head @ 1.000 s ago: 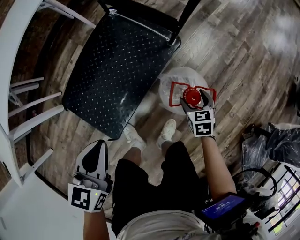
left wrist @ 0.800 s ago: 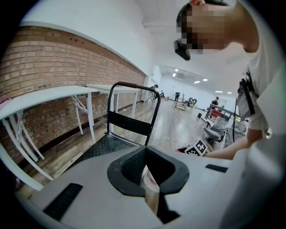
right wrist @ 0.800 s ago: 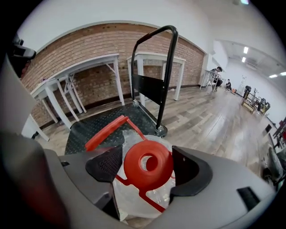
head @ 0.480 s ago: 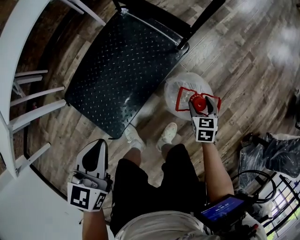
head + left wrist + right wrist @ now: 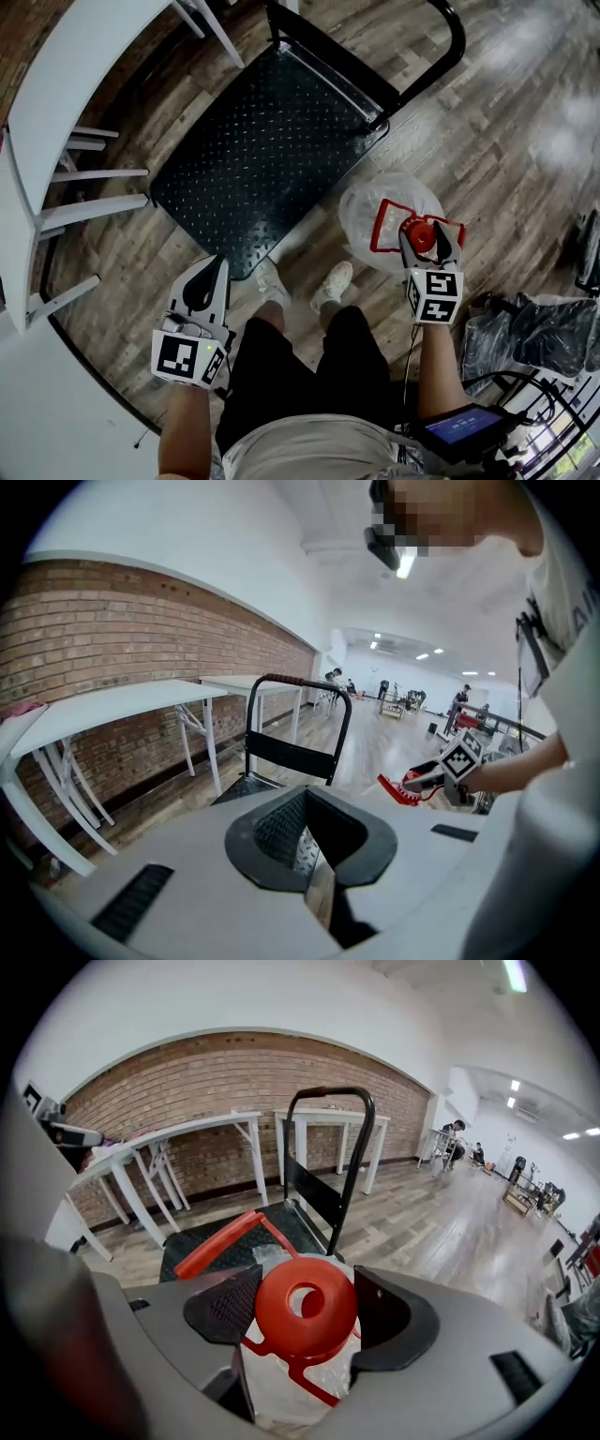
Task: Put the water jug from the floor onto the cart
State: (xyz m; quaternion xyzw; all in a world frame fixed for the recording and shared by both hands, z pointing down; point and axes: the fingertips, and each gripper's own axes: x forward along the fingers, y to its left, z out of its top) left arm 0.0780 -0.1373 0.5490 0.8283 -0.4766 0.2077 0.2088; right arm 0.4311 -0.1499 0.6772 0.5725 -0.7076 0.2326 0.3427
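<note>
Grey-brown plank floor (image 5: 506, 112) fills the head view. On it stands the cart (image 5: 262, 159), a black studded deck with its push handle (image 5: 457, 42) at the far end. White tables (image 5: 75, 103) line the left edge. The person stands at the cart's near corner, in black shorts (image 5: 300, 375) and white shoes (image 5: 333, 281).

The water jug (image 5: 375, 211) is at the person's right, just beside the cart's near right edge and over bare floor, not on the deck. Its long axis is upright, neck pointing up at the gripper and base down toward the boards. Whether the base is clear of the floor cannot be told.

The right gripper (image 5: 429, 242) comes down onto the jug from above. Its jaws have just been closing, and they clamp the red cap (image 5: 306, 1309) between the pads. The jug's red carry handle (image 5: 220, 1241) juts from the neck toward the cart.

The left gripper (image 5: 208, 279) hovers near the cart's near corner, its jaws pinched together on nothing, tips aimed at the deck
</note>
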